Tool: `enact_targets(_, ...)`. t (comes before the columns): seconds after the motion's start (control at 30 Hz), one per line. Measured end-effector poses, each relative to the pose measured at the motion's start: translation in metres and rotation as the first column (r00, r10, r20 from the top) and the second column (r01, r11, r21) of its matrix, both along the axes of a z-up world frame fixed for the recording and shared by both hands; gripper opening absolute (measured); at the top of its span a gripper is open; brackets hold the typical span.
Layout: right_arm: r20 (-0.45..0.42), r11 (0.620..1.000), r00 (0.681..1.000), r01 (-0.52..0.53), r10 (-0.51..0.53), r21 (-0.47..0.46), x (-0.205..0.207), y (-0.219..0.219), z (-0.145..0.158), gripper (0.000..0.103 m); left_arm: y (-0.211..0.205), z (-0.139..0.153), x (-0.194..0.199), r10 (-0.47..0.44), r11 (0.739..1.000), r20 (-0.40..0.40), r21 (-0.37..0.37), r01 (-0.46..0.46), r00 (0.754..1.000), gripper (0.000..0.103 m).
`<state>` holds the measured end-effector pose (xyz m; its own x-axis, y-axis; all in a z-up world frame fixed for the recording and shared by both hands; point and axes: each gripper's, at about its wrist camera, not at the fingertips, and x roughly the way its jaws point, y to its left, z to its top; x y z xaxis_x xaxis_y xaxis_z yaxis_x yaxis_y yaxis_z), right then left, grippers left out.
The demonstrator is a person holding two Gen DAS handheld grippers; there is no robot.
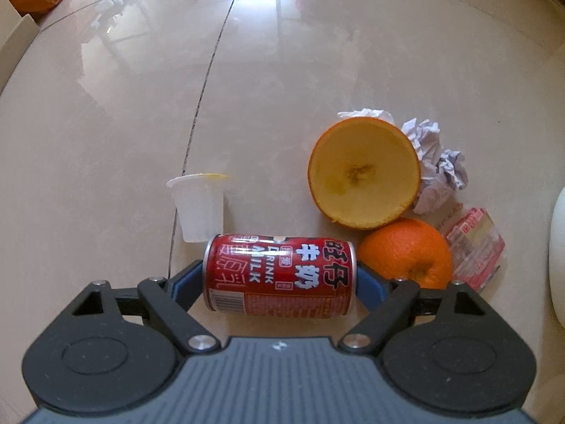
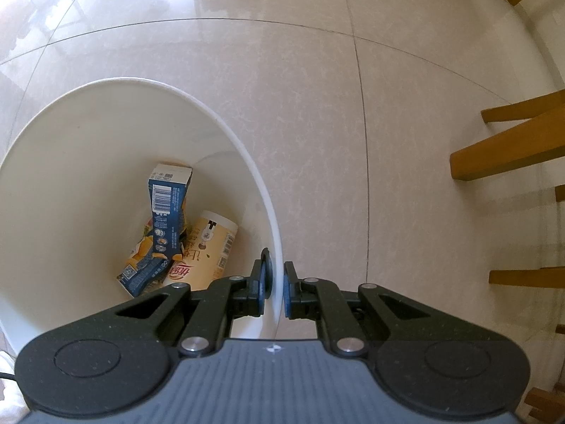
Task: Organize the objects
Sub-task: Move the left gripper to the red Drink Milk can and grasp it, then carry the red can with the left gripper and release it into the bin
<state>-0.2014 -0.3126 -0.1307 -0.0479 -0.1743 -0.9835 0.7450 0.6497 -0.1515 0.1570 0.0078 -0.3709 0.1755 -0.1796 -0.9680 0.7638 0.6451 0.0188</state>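
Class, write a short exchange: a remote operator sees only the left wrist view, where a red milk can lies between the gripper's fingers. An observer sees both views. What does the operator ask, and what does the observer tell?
Operator: My left gripper has the red milk can. Where is the right gripper?
Observer: The right gripper is shut on the wall of a white bin.
Operator: Is that bin empty?
Observer: No. A blue carton and a beige cup lie at its bottom.
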Motion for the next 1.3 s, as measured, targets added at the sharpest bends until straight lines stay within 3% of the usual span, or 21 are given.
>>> enact_targets(0.37, 0.028, 1.0, 0.999, 0.017, -0.018, 0.022, -0.005, -0.004, 0.002, 0.011, 0.008, 0.048, -0.006, 0.007, 1.0, 0.003, 0.0, -0.007, 1.0, 0.087)
enact_targets(0.6, 0.042, 0.999, 0.999, 0.031, -0.033, 0.032, -0.008, -0.006, 0.004, 0.01, 0.002, 0.096, -0.019, -0.084, 0.996, 0.009, -0.014, 0.084, 0.996, 0.087)
enact_targets(0.77, 0.043, 0.999, 0.999, 0.022, -0.023, 0.03, -0.009, -0.006, 0.005, 0.011, -0.016, 0.142, -0.036, -0.216, 0.976, 0.015, -0.013, 0.216, 0.976, 0.087)
enact_targets(0.97, 0.033, 1.0, 0.999, 0.011, -0.011, 0.02, -0.006, -0.003, 0.003, 0.011, -0.049, 0.208, -0.071, -0.423, 0.904, 0.008, -0.061, 0.423, 0.906, 0.087)
enact_targets(1.13, 0.036, 1.0, 0.999, 0.008, -0.009, 0.024, -0.006, -0.003, 0.003, 0.011, -0.085, 0.263, -0.107, -0.566, 0.816, 0.001, -0.141, 0.56, 0.825, 0.087)
enact_targets(1.3, 0.036, 1.0, 0.999, 0.002, -0.003, 0.026, -0.007, -0.004, 0.004, 0.011, -0.119, 0.299, -0.141, -0.67, 0.727, 0.017, -0.192, 0.66, 0.743, 0.087)
